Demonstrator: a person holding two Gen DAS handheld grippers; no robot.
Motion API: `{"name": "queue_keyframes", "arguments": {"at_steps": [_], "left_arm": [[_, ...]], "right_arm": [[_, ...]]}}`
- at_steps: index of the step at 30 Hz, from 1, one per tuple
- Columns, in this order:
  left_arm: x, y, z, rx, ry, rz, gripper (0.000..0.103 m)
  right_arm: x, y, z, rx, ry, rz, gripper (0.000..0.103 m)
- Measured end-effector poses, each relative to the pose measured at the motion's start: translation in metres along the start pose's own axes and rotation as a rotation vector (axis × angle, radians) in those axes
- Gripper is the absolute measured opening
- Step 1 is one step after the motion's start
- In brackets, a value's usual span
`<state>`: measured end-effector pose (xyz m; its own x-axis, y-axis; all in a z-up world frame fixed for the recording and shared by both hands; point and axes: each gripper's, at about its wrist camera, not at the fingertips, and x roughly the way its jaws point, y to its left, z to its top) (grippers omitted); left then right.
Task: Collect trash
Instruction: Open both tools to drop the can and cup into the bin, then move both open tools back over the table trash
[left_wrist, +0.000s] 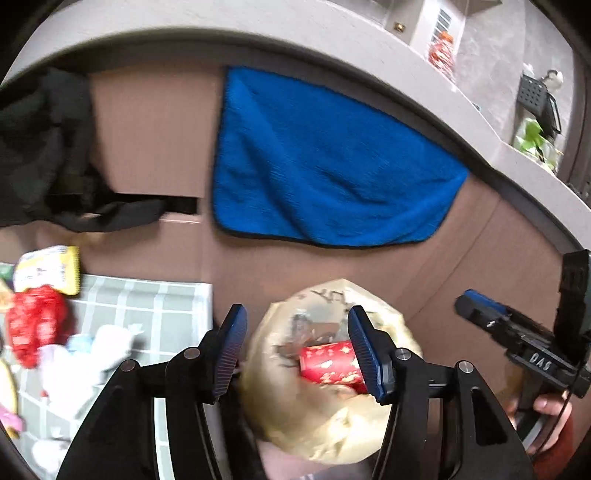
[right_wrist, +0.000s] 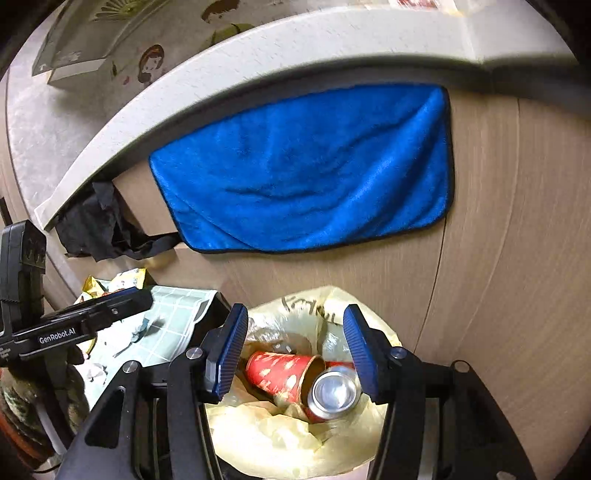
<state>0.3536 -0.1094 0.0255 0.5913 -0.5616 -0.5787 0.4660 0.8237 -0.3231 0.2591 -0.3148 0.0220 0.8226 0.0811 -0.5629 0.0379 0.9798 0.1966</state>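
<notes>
A yellowish plastic trash bag (right_wrist: 277, 443) stands open-mouthed on the floor against a wooden cabinet front. Inside it lie a red paper cup (right_wrist: 275, 374) on its side and a drinks can (right_wrist: 334, 391) with its silver end up. My right gripper (right_wrist: 295, 350) hovers over the bag's mouth, open, with nothing between its blue pads. In the left wrist view the same bag (left_wrist: 325, 417) and red cup (left_wrist: 328, 363) sit under my left gripper (left_wrist: 297, 347), which is open too and grips nothing. A person's hand (left_wrist: 550, 406) holds the right tool.
A blue towel (right_wrist: 306, 177) hangs down the cabinet front under the counter edge (right_wrist: 258, 59). A black bag (right_wrist: 96, 225) dangles to its left. Left of the yellow bag stands a bin with a checked liner (left_wrist: 147, 306), holding red netting (left_wrist: 35, 325), a yellow packet (left_wrist: 51, 267) and white tissue.
</notes>
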Motion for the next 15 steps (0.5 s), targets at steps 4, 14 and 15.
{"name": "queue_keyframes", "arguments": {"at_steps": [4,14,15], "left_arm": [[-0.038,0.026,-0.003,-0.019,-0.04,0.082,0.058],[-0.155,0.093,-0.035,0.018,-0.165,0.219,0.058],[-0.165,0.106,-0.041,0.013,-0.176,0.228,0.058]], "right_arm": [[-0.014,0.023,0.004,-0.025,-0.043,0.001,0.052],[-0.056,0.101,0.001,-0.079,-0.148,-0.059,0.062],[-0.056,0.111,0.0,-0.084,-0.142,-0.051,0.062]]}}
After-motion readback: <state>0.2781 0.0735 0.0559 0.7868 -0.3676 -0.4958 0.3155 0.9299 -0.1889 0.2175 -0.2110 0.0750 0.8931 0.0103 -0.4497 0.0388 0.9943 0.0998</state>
